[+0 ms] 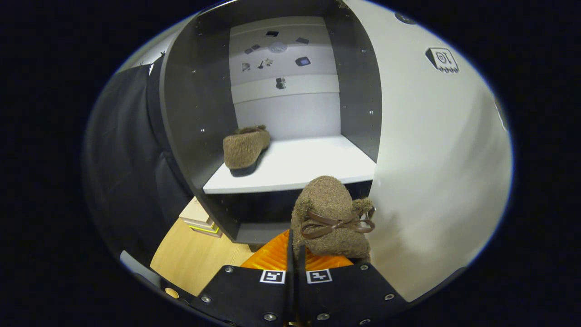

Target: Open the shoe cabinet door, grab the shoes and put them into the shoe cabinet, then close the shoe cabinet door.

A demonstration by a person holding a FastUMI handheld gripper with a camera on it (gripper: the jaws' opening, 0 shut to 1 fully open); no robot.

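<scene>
second shoe pinched in gripper before open cabinet; next: place it on shelf beside first shoe.

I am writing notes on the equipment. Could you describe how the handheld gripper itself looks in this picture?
The gripper has two flat black plates side by side, each widening toward the camera. Silver screws sit along their edges. Each plate carries a small square black-and-white marker near the narrow seam between them. Ahead of the plates lies a ribbed, translucent orange part. No cables or sleeve can be seen.
</scene>
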